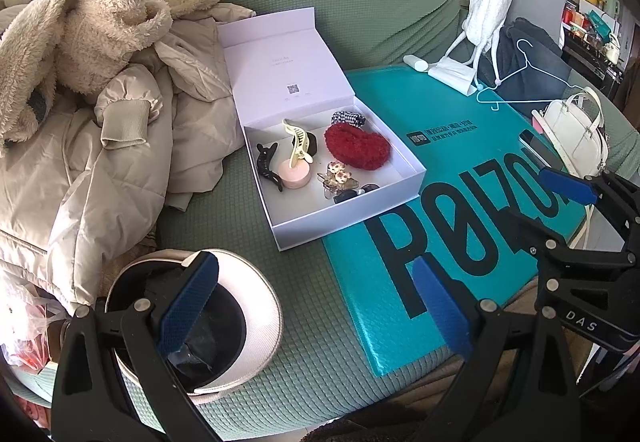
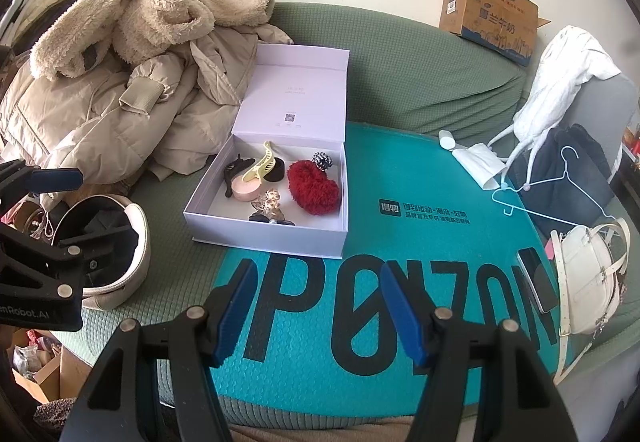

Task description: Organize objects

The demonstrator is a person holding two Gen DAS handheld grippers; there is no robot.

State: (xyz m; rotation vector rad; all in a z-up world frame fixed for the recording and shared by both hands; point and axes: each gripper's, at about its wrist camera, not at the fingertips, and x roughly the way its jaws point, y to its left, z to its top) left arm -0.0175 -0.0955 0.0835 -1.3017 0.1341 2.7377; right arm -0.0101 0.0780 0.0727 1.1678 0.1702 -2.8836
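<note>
An open white box (image 1: pixel 404 184) (image 2: pixel 208 210) lies on the green couch with its lid folded back. Inside are a red fuzzy heart (image 1: pixel 357 146) (image 2: pixel 315 187), a yellow claw clip (image 1: pixel 297 141) (image 2: pixel 262 162), a black clip (image 1: pixel 267 163) (image 2: pixel 234 172), a pink round case (image 1: pixel 294 175) (image 2: pixel 247 191) and several small hair pieces. My left gripper (image 1: pixel 316 302) is open and empty, below the box, over a white helmet (image 1: pixel 256 318) (image 2: pixel 132 242). My right gripper (image 2: pixel 316 310) is open and empty over the teal mailer (image 1: pixel 460 170) (image 2: pixel 400 226).
A beige coat (image 1: pixel 100 130) (image 2: pixel 120 94) is piled left of the box. A white handbag (image 1: pixel 576 130) (image 2: pixel 588 266) and a phone (image 2: pixel 536 278) lie at the right with a blue hanger (image 1: pixel 520 82) (image 2: pixel 540 194). A cardboard carton (image 2: pixel 488 14) sits on the couch back.
</note>
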